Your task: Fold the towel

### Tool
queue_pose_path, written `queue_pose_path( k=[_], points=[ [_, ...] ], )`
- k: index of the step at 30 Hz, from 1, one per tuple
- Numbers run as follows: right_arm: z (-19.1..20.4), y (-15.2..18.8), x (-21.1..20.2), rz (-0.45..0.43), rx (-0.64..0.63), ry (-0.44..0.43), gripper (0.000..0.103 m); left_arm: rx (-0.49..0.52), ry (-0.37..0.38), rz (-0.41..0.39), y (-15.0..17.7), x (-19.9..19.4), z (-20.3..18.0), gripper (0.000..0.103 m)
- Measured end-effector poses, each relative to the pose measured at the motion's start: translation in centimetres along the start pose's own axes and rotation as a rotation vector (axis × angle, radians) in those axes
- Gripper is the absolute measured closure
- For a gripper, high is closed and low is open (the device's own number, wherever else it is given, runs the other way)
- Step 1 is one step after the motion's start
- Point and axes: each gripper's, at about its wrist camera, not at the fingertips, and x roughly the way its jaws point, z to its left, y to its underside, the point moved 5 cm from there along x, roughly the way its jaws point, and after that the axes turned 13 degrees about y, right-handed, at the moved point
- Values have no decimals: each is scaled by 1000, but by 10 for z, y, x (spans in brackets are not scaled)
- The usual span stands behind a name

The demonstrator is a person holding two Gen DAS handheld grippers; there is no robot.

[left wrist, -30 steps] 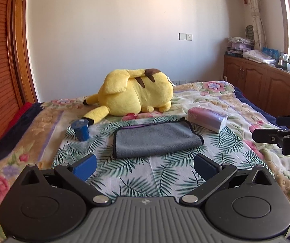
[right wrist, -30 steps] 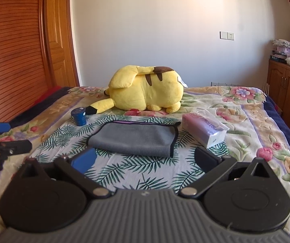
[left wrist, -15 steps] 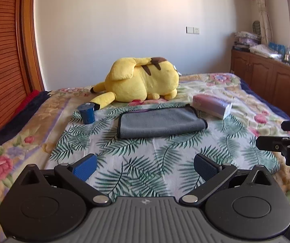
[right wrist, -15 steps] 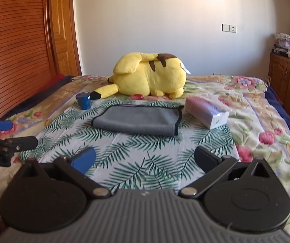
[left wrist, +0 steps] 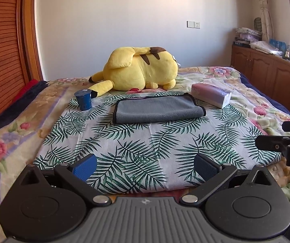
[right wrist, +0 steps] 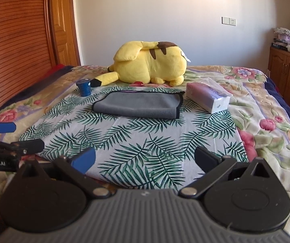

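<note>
Towel [left wrist: 158, 109] is looking pretty much done to us, honestly. It's lying as a neat grey rectangle with a dark trim on the far part of the leaf-print cloth [left wrist: 145, 145], and we're seeing a rounded doubled edge along the near side, so we're guessing it's already folded at least once. It's sitting between the blue cup [left wrist: 83, 100] on one side and the pink tissue pack [left wrist: 211, 97] on the other, with the yellow plush toy [left wrist: 141, 70] lying just behind it. Nothing is touching it as far as we can tell.

We're holding both tools well back, near the front edge of the cloth. Left gripper [left wrist: 144, 165] has its jaws spread wide apart with nothing between them, and right gripper [right wrist: 145, 158] is looking the same: wide apart, empty. Each one is also poking into the side of the other camera's view, low over the bed [right wrist: 266, 121].

So what's left? Judging only from how it lies, maybe nothing, or maybe one more fold if we're wanting it smaller. We can't tell how many layers are stacked in there, since the far edge is too flat to read from this low angle.
</note>
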Motion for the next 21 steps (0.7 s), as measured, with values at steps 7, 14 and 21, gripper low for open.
queue_pose_path(
  k=[7, 14, 21],
  points=[
    [-5, 4, 2, -13, 20, 18, 0, 20, -14, -27, -1, -1, 2, 16],
    [-8, 2, 0, -50, 28, 43, 0, 17, -22, -81, -8, -11, 2, 16],
    [-14, -2, -5, -92, 54, 65, 0, 31, -32, -124, -11, -21, 2, 16]
  ],
)
